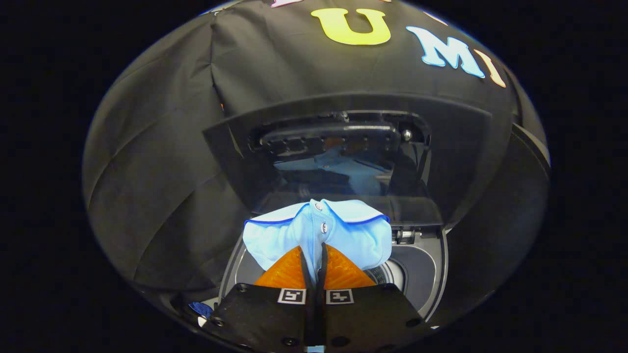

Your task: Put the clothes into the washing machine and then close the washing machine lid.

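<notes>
Washing machine [427, 274], top-loading, stands with its lid [353, 147] raised upright against the booth wall, the round tub open below. A light blue shirt [319, 233] hangs above the tub, seemingly clear of it. The gripper [315, 255] pinches the shirt, fingers pressed together.

Tongs [314, 255] clamped on light-blue shirt [319, 230] above open washing machine drum [417, 274].
</notes>
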